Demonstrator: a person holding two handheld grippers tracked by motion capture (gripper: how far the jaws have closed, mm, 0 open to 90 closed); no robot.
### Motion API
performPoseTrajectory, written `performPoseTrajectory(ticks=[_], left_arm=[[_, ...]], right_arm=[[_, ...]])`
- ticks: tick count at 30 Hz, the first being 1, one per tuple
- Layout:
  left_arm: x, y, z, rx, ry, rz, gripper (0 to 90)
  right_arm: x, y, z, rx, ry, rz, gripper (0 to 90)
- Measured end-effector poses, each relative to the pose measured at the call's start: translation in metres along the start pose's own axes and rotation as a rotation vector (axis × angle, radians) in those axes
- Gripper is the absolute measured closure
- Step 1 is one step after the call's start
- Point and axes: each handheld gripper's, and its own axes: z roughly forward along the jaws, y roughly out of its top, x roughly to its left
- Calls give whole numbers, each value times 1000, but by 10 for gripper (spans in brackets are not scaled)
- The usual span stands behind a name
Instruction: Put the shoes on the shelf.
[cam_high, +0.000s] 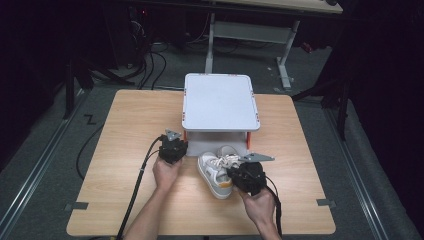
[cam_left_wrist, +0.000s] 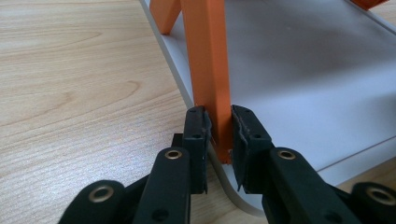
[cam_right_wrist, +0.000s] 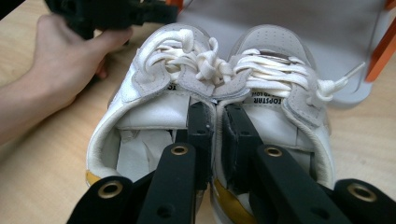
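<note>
Landmark: grey shelf rack (cam_high: 220, 102), two-tier, orange legs, standing at the far-middle of the wooden table (cam_high: 125, 125).

1. Left hand (cam_high: 165, 172) – comes in from the near edge, just left of the rack's front.
2. Left gripper (cam_high: 173, 147) – at the rack's front-left corner, cable trailing back toward the near edge. In the left gripper view its jaws are closed down to a narrow gap on the orange leg (cam_left_wrist: 211, 70), one pad each side, touching it just above the grey lower tray (cam_left_wrist: 303, 79).
3. Pair of shoes (cam_high: 219, 170) – white sneakers w/ white laces, yellow-orange heel patches; side by side on the table, directly in front of the rack, toes at or just under the lower tray's front edge, heels toward the person.
4. Right gripper (cam_high: 245, 176) – at the shoes' heel end, right of the rack's centre line. In the right gripper view (cam_right_wrist: 215, 126) jaws nearly closed, pinching the two inner collar walls of the shoes (cam_right_wrist: 215, 93) together, one jaw inside each shoe.
5. Right hand (cam_high: 259, 200) – behind that gripper, near edge of table.
6. Floor beyond the rack: dark, cables, another desk's frame.
</note>
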Motion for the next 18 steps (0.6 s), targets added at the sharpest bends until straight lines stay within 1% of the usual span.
performPoseTrajectory(ticks=[5,7,13,16,18], left_arm=[[0,0,0,0,0,0,766],[1,0,0,5,-1,6,766],[1,0,0,2,-4,0,767],[1,0,0,3,-5,-1,766],[1,0,0,3,-5,-1,767]], right_arm=[[-6,14,10,-13,-34,0,828],[-9,19,17,-16,-49,1,828],[-15,35,36,-38,-101,-4,828],[-17,42,45,-38,-116,-6,827],[-20,46,53,-39,-121,2,827]])
